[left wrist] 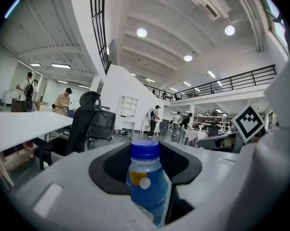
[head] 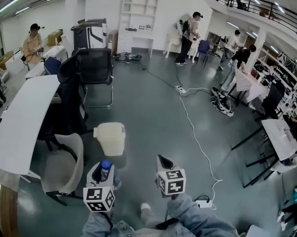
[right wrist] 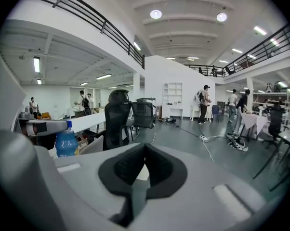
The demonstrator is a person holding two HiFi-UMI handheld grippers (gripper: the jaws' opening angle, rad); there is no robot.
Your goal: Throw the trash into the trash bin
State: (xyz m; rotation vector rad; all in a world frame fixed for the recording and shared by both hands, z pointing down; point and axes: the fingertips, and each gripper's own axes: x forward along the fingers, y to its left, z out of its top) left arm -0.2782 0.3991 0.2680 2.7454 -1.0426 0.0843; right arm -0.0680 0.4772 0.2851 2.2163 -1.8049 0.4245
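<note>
A clear bottle with blue liquid and a blue cap stands upright between the jaws of my left gripper, which is shut on it. In the left gripper view the bottle fills the gap between the black pads. It also shows in the right gripper view, where the bottle is at the left. My right gripper hovers beside the left one, shut with nothing in it. A cream trash bin with its lid down stands on the floor just ahead of both grippers.
A white table runs along the left with a beige chair and black office chairs beside it. A white cable and power strip lie on the grey floor to the right. Several people stand farther off.
</note>
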